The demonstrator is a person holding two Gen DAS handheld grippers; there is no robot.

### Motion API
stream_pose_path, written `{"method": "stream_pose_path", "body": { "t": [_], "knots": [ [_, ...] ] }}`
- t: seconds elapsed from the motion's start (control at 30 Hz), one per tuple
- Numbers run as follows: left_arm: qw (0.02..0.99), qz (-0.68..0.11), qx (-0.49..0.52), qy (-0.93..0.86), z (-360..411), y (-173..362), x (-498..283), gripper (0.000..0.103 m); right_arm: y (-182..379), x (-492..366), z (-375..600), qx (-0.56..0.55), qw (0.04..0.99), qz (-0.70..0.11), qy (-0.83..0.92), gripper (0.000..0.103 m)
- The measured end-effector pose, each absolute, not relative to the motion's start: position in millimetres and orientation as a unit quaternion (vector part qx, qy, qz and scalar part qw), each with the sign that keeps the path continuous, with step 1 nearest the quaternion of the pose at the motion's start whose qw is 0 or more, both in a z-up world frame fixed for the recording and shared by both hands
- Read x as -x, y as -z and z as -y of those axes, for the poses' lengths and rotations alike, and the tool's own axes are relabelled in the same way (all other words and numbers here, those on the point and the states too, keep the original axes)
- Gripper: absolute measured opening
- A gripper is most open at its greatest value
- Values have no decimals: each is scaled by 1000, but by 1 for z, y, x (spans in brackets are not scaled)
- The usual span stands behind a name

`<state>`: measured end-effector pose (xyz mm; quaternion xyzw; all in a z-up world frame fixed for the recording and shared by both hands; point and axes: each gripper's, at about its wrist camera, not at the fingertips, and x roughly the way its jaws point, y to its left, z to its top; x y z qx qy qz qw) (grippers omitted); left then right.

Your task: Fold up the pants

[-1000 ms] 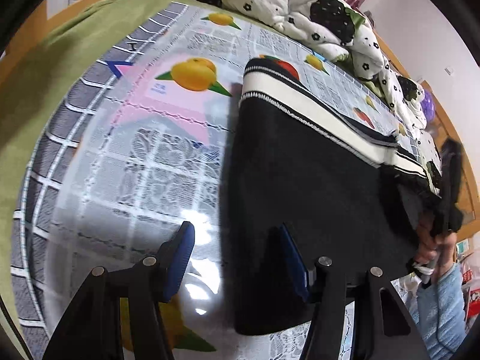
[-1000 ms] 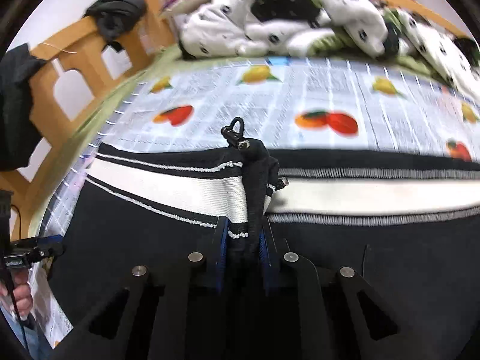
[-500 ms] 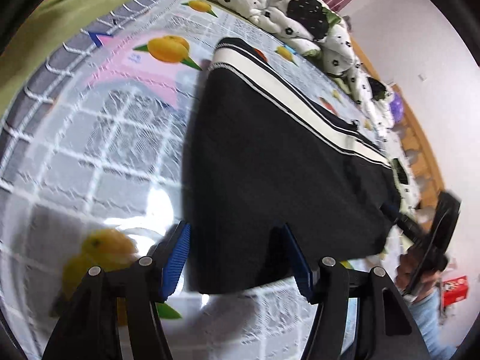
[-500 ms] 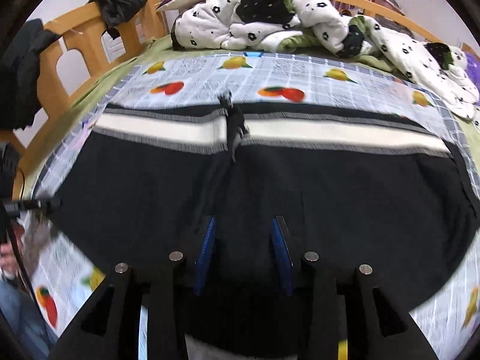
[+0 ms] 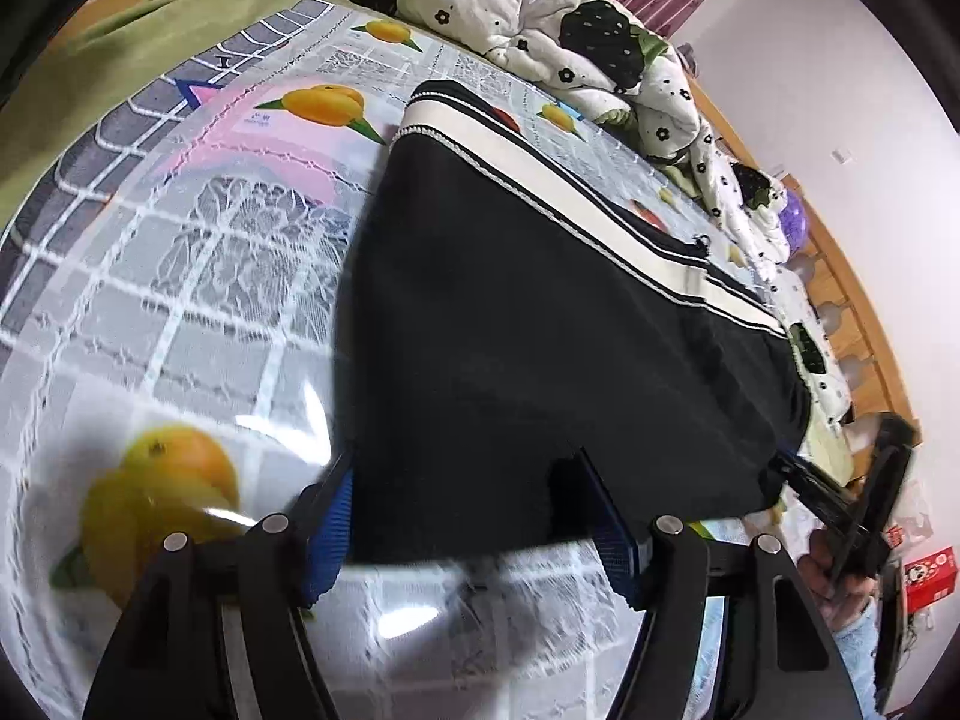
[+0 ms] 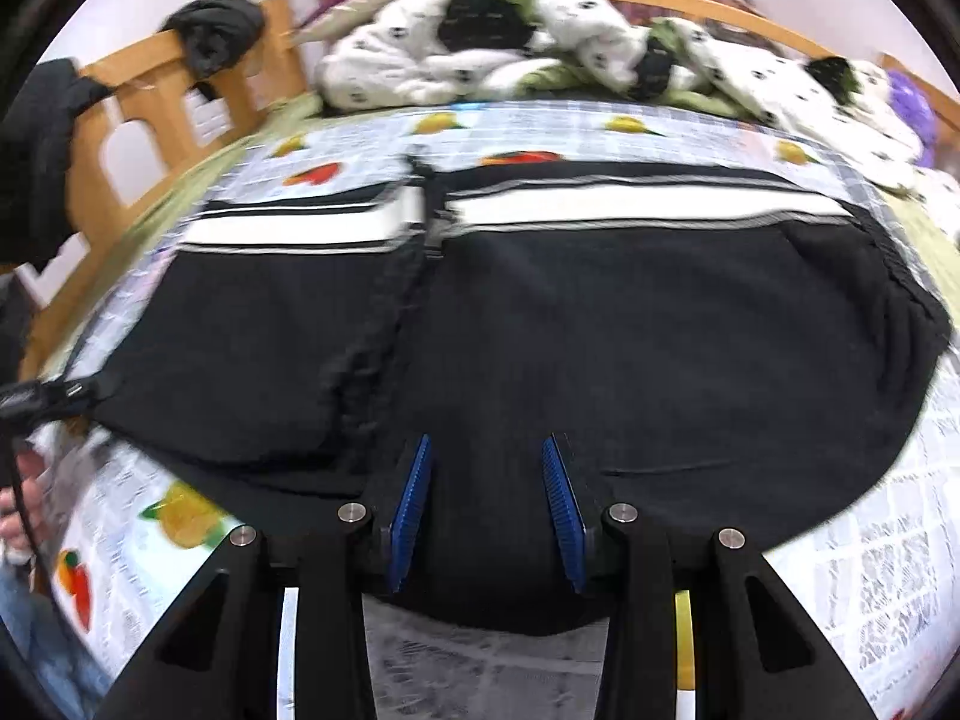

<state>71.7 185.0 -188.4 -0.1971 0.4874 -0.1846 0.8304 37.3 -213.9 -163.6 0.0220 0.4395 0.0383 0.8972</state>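
Black pants (image 5: pixel 540 324) with a white-and-black striped band (image 5: pixel 540 180) lie flat on the fruit-print sheet (image 5: pixel 180 276). My left gripper (image 5: pixel 465 459) hovers at their near left corner, its jaws opening. The cloth edge lies between the blue pads (image 5: pixel 327 516) but they do not press on it. In the right wrist view the pants (image 6: pixel 600 324) fill the middle, with the band (image 6: pixel 600 204) along the far side. My right gripper (image 6: pixel 486 450) stands open over the near edge, pads clear of the cloth. A hand holds it at the right (image 5: pixel 840 498) in the left wrist view.
A crumpled white quilt (image 6: pixel 480 60) with black flowers lies along the far side. A wooden bed frame (image 6: pixel 144 120) with dark clothes (image 6: pixel 216 36) draped on it stands at the left. A green blanket (image 5: pixel 150 42) borders the sheet. A red box (image 5: pixel 927 576) sits beyond the bed.
The right gripper let go of the bunched fold at the striped band, opened and drew back to the near edge; the pants now lie flat. The left jaws widened at the corner.
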Motion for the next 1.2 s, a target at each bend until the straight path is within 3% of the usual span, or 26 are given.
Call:
{"method": "stream_pose_path", "body": {
  "t": [0.17,0.4,0.77,1.0,1.1,1.2],
  "knots": [
    [846,-448,228,178,-194,194,-58,59,175,-37,222,-48,890,-451,-44,46],
    [850,-432,247,174,-196,197,-55,59,179,-33,204,-7,897,-440,-42,48],
    [846,-433,262,169,-196,199,-56,60,185,-37,206,-50,889,-451,-59,66],
    [844,-430,277,160,-196,200,-56,58,184,-41,208,-63,883,-461,-56,66],
    [840,-442,285,134,-199,202,-59,34,183,-39,207,-60,886,-456,-54,66],
    [831,-451,302,122,-204,197,-61,22,180,-36,207,-60,887,-455,-56,66]
  ]
}}
